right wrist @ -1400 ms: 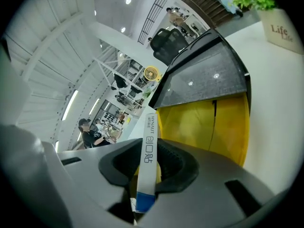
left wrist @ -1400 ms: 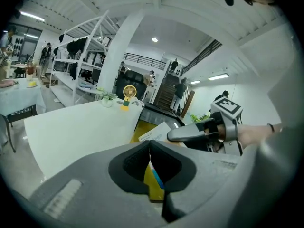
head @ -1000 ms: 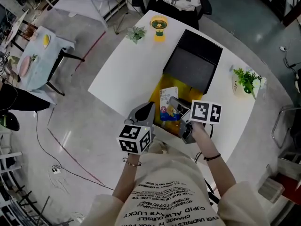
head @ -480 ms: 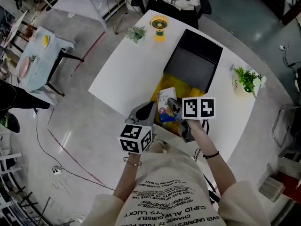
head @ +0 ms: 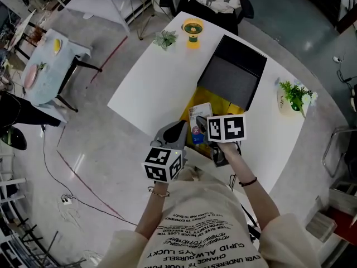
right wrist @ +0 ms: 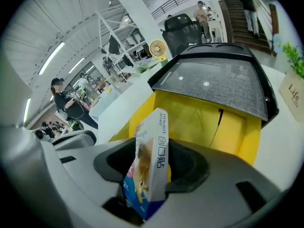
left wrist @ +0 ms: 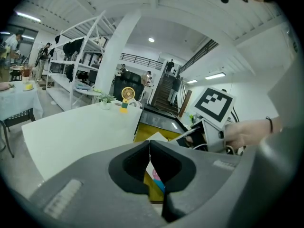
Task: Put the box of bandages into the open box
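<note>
Between the pads of the right tongs [right wrist: 156, 152] stands one box of bandages [right wrist: 151, 139], upright, blue end down. The jaws are opening, and a gap shows at its left face. Just ahead of the tips sits one open box [right wrist: 232, 127], yellow inside, with its dark lid raised. To the right of it, one white pot [right wrist: 290, 93] reads "Life". The left tongs [left wrist: 150, 146] are closed tip to tip on nothing. The bandage box's edge print is too small to read.
</note>
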Tool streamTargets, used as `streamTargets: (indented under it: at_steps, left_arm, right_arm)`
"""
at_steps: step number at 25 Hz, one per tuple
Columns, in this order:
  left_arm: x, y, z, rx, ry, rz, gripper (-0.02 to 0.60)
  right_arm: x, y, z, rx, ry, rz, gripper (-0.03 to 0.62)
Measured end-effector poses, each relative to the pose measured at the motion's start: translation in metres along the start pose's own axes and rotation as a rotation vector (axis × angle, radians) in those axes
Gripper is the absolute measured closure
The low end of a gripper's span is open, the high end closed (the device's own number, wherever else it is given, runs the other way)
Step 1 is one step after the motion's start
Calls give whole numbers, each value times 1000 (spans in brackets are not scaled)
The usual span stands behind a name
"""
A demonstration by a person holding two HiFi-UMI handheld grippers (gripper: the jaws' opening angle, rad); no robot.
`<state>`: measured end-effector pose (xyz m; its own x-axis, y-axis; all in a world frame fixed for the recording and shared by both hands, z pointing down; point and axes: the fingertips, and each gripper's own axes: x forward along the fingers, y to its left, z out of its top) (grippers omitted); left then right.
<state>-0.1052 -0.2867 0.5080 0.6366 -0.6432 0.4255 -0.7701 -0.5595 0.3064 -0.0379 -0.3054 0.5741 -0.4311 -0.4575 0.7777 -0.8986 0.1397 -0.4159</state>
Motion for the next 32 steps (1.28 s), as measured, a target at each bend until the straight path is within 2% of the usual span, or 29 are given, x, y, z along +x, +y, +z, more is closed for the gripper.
streamTargets:
  at_steps: [9, 20, 30, 32]
  left_arm:
    - [-4, 0, 0, 2, 2, 9, 558]
    - [-4, 1, -3, 1, 7, 22, 558]
    - [-4, 0, -2, 5, -1, 25, 558]
    - [-5, 1, 0, 6, -12, 26, 558]
  right_arm:
    - [4, -4, 10, -146, -53, -110, 358]
    - [8, -6, 15, -232, -109, -159, 327]
    - [-2, -8, 24, -264, -178, -171, 333]
    - [-8, -7, 27, -288, -207, -164, 384]
